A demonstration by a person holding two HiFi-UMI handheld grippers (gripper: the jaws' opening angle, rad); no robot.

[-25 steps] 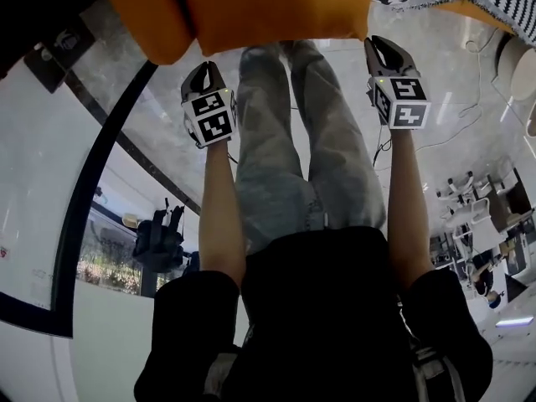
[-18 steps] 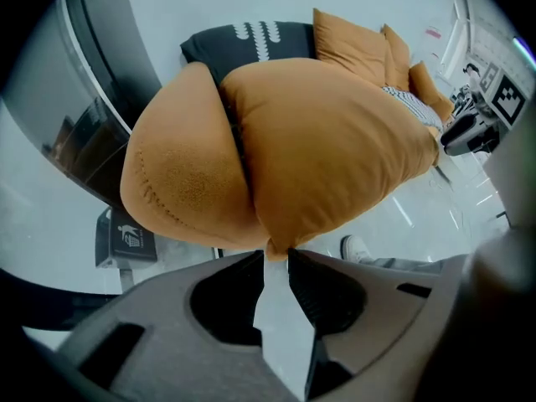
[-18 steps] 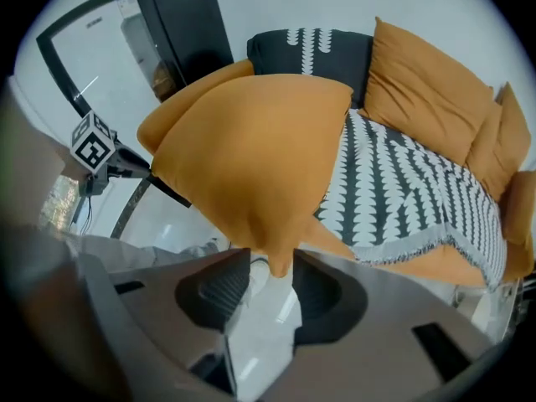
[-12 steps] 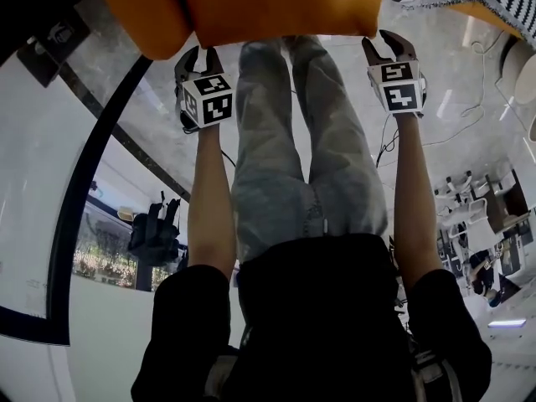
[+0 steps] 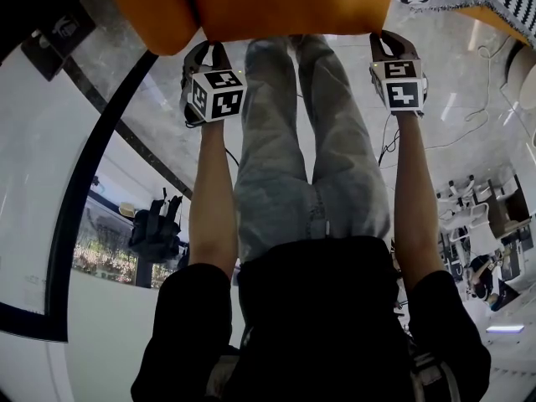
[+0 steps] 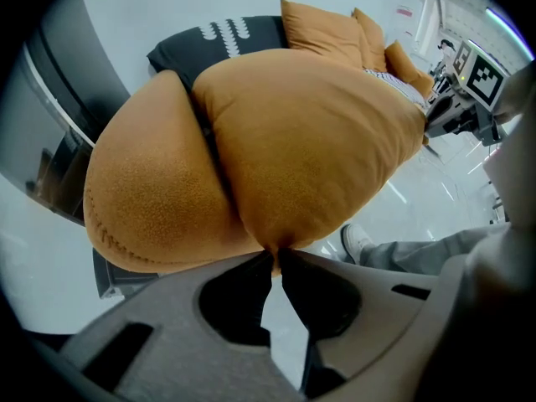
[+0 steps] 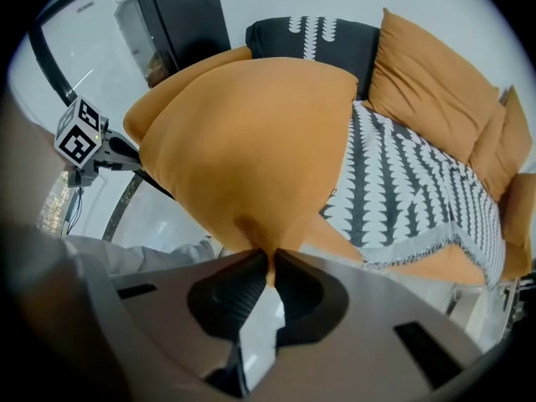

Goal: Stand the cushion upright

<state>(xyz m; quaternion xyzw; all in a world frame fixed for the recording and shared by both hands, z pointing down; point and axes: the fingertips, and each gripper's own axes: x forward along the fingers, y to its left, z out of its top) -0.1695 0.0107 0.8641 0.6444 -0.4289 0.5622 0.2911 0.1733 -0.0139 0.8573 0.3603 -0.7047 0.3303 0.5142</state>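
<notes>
Cushion [image 5: 285, 2] beside throw [image 7: 402, 191], both near corners pinched: left gripper [image 6: 275, 254] fingers clamped on one; right gripper [image 7: 270, 262] fingers just closed on the other. Grasp done; standing it upright apparently remains.

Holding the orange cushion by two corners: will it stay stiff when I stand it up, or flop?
Likely floppy: the orange cushion bulges and puckers where the left gripper pinches its corner. The right gripper, jaws just closed further, nips only a fabric corner, so it could slip. Plump and rounded, it may tip without support.
</notes>
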